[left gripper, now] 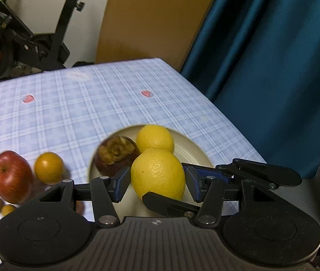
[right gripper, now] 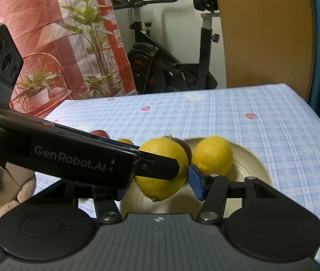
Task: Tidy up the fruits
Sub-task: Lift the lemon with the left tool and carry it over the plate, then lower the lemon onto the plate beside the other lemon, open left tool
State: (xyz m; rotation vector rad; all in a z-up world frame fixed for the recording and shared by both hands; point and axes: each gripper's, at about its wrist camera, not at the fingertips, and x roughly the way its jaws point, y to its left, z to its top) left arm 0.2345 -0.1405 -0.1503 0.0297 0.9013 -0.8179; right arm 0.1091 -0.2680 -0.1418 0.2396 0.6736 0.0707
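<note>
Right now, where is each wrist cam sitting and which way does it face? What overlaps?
Left wrist: on the left gripper, aimed forward and down over the plate toward the blue curtain; its fingers flank the near lemon; a second pair of fingers reaches in from the right.
Right wrist: on the right gripper, aimed forward and down across the table toward the exercise bike; shows its own fingers, the left gripper across the left side, a gloved hand.
Shared: near lemon, far lemon, plate, exercise bike.
</note>
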